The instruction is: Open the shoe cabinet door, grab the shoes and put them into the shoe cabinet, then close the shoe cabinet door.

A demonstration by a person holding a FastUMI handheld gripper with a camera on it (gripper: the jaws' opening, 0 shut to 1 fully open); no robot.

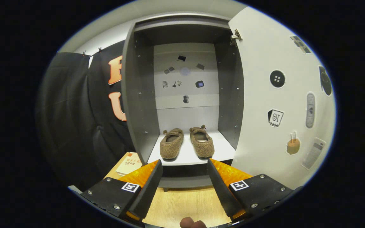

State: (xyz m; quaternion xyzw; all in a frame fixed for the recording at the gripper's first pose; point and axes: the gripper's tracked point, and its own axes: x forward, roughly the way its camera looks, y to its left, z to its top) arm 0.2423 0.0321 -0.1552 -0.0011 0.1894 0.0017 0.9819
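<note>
- The gripper [184, 177] sits back from the shoe cabinet [182, 104], fingers spread wide with nothing between them, just bare wooden floor [182, 205] showing in the gap.
- Both shoes [187, 143] are already inside the cabinet, parked side by side on the white shelf [223, 147], beyond the fingertips and not touching them.
- They're fuzzy brown slipper-type things. The left shoe [171, 144] and the right shoe [202, 142] have their toes pointing toward the near edge of the shelf and heels toward the back, with a slim strip of shelf between them.
- The shoe cabinet door [277, 104] is swung fully open on the right, hinged at the cabinet's right side, and its white inner face is covered in a scatter of stickers [277, 79].
- The cabinet's side walls are dark grey, and the pale back panel [185, 79] carries a bunch of small stickers too, well above the shoes.
- Below the shelf there's a darker recess, and the cabinet's base stands on the wooden floor.
- To the left of the cabinet, a pale booklet or card [129, 163] lies on the floor, partly tucked behind the left finger.
- Black cloth hangs along the left side as the booth wall [74, 120].
- At the very near edge, between the finger bases, a bit of the person's hand [192, 223] peeks in.
</note>
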